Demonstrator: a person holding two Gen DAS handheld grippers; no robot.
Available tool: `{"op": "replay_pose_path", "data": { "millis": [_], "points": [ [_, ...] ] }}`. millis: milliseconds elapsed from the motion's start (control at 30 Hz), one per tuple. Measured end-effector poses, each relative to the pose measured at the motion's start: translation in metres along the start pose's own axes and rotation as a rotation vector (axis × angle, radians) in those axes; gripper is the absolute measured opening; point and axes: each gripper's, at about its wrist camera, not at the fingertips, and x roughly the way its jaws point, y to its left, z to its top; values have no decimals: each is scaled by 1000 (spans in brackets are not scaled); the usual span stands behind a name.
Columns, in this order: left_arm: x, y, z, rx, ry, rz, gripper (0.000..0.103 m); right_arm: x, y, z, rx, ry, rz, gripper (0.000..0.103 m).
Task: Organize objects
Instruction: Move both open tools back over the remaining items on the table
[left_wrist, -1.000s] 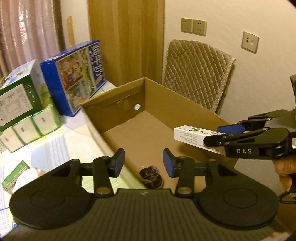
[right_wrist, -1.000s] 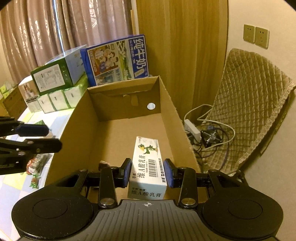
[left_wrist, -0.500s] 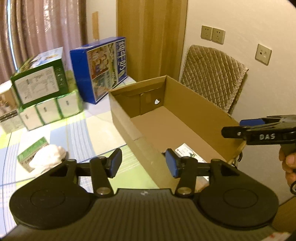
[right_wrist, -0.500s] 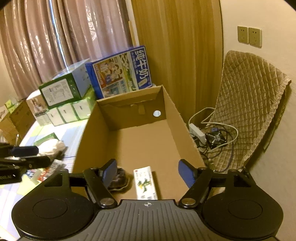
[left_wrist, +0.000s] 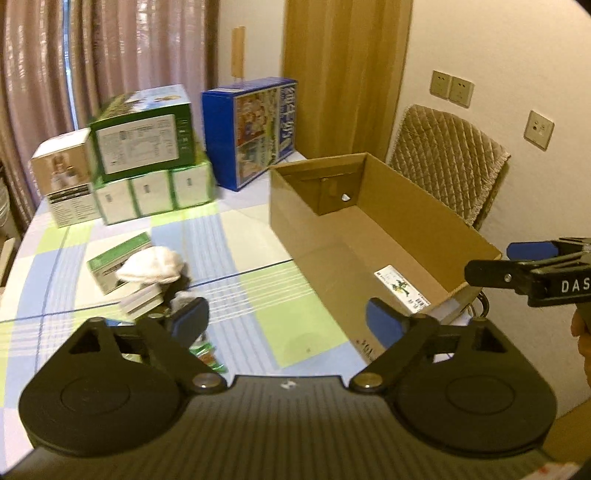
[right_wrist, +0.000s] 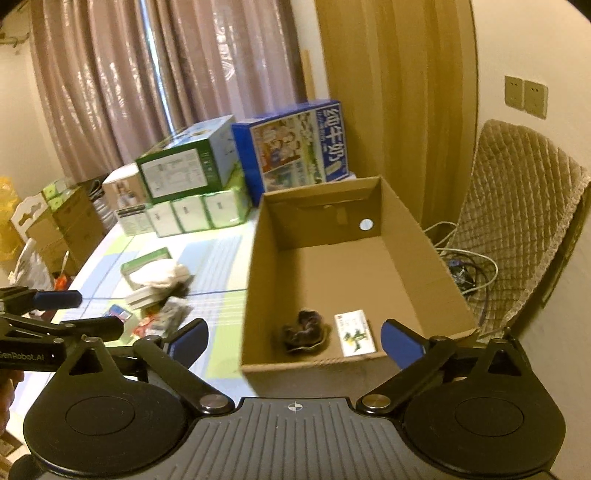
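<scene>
Inside carton (right_wrist: 424, 236), at 6 o'clock: white box (right_wrist: 354, 332) now released; right tongs (right_wrist: 295, 341) apart, withdrawn; left tongs (left_wrist: 286, 320) apart. Next: table (left_wrist: 258, 295) clutter.

Left gripper (left_wrist: 287, 320) hangs level, jaws spread wide, gripping nothing. Right gripper (right_wrist: 294, 339) likewise gapes wide, also unladen, a hand (left_wrist: 583, 338) behind its grip.

left wrist: above table (left_wrist: 258, 236) | right wrist: nearer | shared: cardboard box (right_wrist: 258, 280)
</scene>
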Motion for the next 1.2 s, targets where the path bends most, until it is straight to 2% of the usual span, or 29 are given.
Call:
{"op": "replay_pose_path", "data": {
  "millis": [133,467,667,933,1200],
  "points": [
    [-19,14,-9,-22,-3,39,102,-5,19,-3,-26,2,13,101],
    [-53,45,-28,-44,-17,103,102,-3,61,-11,-82,19,67,101],
    [-64,68,-39,-93,-15,138,102,4,79,-18,-111,38,87,101],
    [-72,92,-54,-122,-62,203,102,14,98,-23,-139,49,120,101],
    [-70,117,-65,-145,-26,237,102,29,111,-28,-148,59,146,101]
  ]
}}
